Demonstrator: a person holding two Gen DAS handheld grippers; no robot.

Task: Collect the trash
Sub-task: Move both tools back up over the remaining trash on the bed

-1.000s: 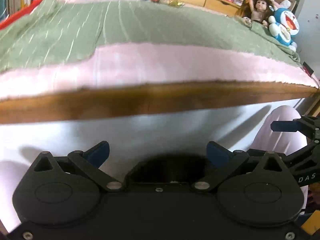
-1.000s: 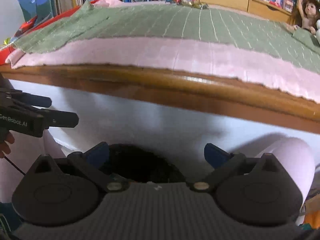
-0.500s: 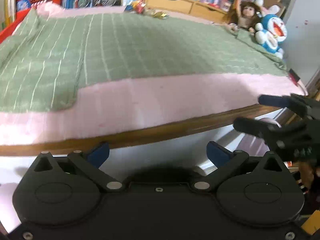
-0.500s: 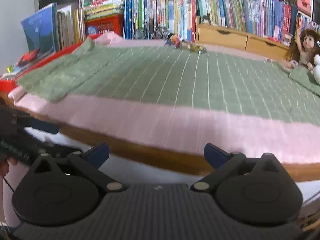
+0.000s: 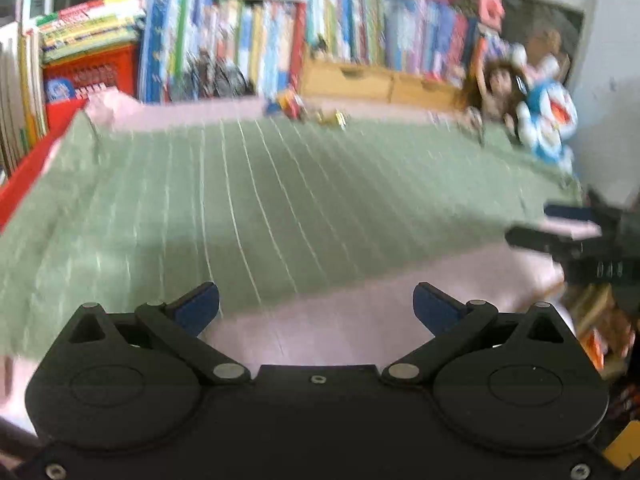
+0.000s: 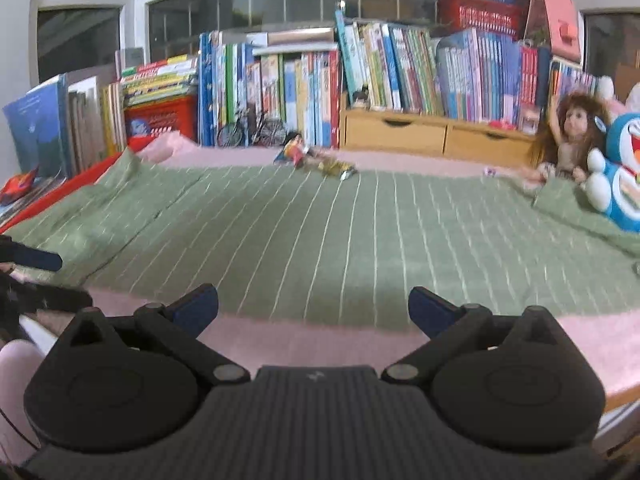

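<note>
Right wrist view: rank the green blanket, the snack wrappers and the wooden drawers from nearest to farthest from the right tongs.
1. Green blanket, spread just ahead of the open right tongs.
2. Snack wrappers, at the blanket's far edge, centre.
3. Wooden drawers, behind them, slightly right, under the books.

trash: colourful snack wrapper (image 6: pixel 293 151) | crumpled, lying flat | far ahead of the fingertips, left of centre || trash: gold-yellow wrappers (image 6: pixel 337 168) | crumpled, small cluster | just right of the colourful one, far beyond the fingers, untouched
</note>
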